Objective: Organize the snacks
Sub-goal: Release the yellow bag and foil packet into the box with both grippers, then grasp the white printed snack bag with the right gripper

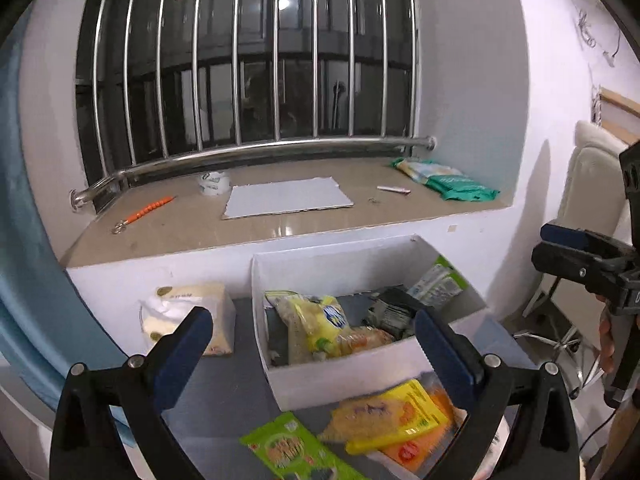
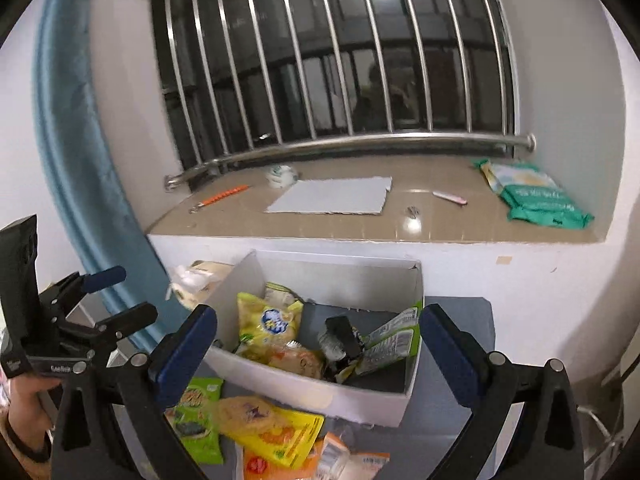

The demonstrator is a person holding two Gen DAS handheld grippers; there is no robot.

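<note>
A white cardboard box [image 1: 344,376] [image 2: 304,394] stands on a dark grey table and holds several snacks: a yellow packet [image 1: 320,322] [image 2: 268,320], a dark packet [image 1: 390,310] [image 2: 340,338] and a green-white packet [image 1: 438,284] [image 2: 394,340]. In front of the box lie a green packet [image 1: 288,450] [image 2: 196,416], a yellow packet [image 1: 392,414] [image 2: 276,428] and an orange packet [image 1: 416,446] [image 2: 280,466]. My left gripper [image 1: 314,350] is open and empty above the box front. My right gripper [image 2: 320,348] is open and empty above the box; it also shows in the left wrist view [image 1: 560,246].
A tissue pack [image 1: 192,316] [image 2: 196,278] lies left of the box. The window ledge [image 1: 256,232] behind holds a grey card [image 1: 286,198], a tape roll [image 1: 214,183], an orange tool [image 1: 148,210] and a green bag [image 1: 444,178]. A blue curtain [image 2: 76,140] hangs at left.
</note>
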